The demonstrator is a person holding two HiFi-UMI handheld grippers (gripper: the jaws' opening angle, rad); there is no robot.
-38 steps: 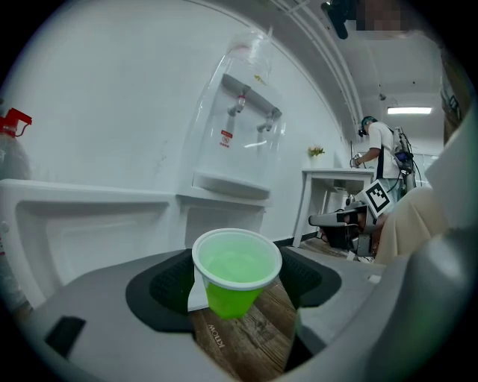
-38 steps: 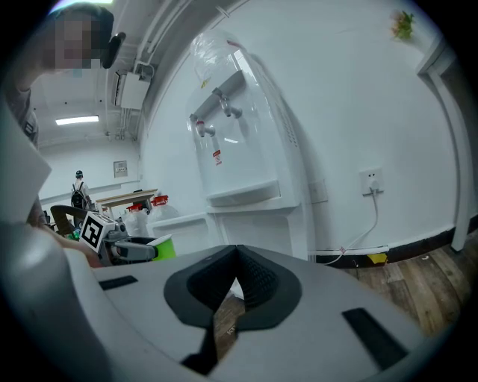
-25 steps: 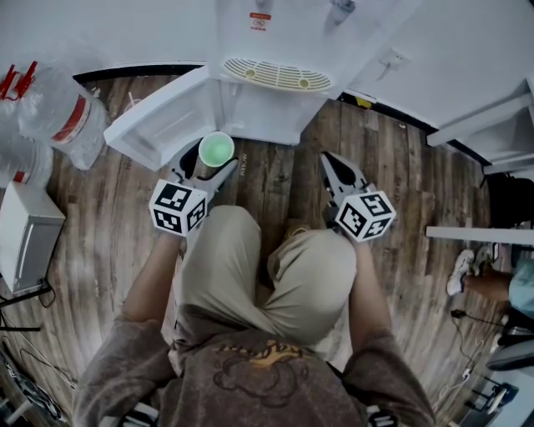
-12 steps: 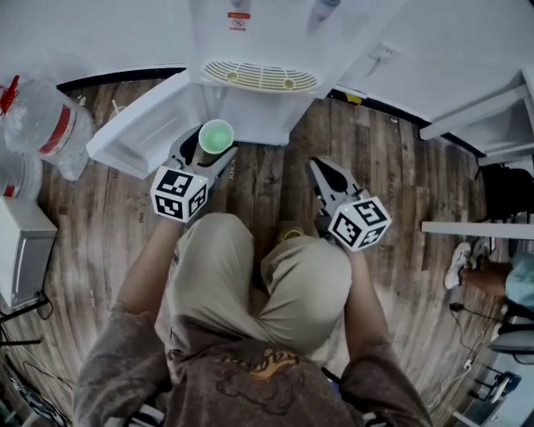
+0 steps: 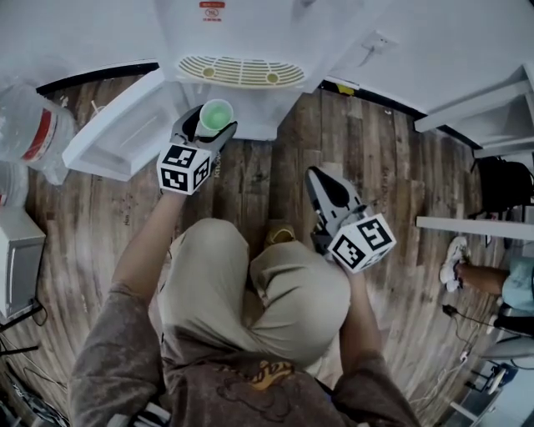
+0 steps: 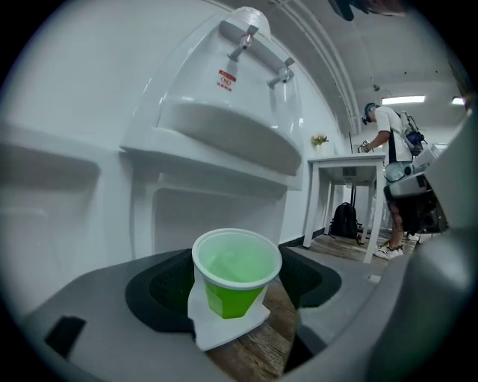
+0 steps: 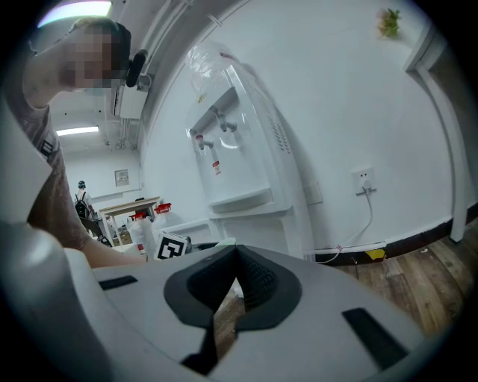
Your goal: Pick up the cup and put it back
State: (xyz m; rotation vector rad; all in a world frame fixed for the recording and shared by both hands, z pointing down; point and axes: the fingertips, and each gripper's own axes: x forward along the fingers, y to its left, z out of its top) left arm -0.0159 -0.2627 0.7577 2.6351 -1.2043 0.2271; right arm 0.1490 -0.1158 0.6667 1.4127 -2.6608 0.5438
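Upright, the green cup (image 6: 237, 272) was clamped in the left claw (image 5: 207, 127) before the water dispenser (image 5: 250, 33); the right claw (image 5: 317, 177) was seen closed on nothing.

The white water dispenser (image 5: 250, 50) runs off the top edge of the head view, its red label (image 5: 212, 8) too small to read. The clear plastic water bottle (image 5: 33, 125) is cut by the left edge. The left gripper (image 5: 207, 127) hides the lower body of the green white-rimmed cup (image 5: 216, 114).
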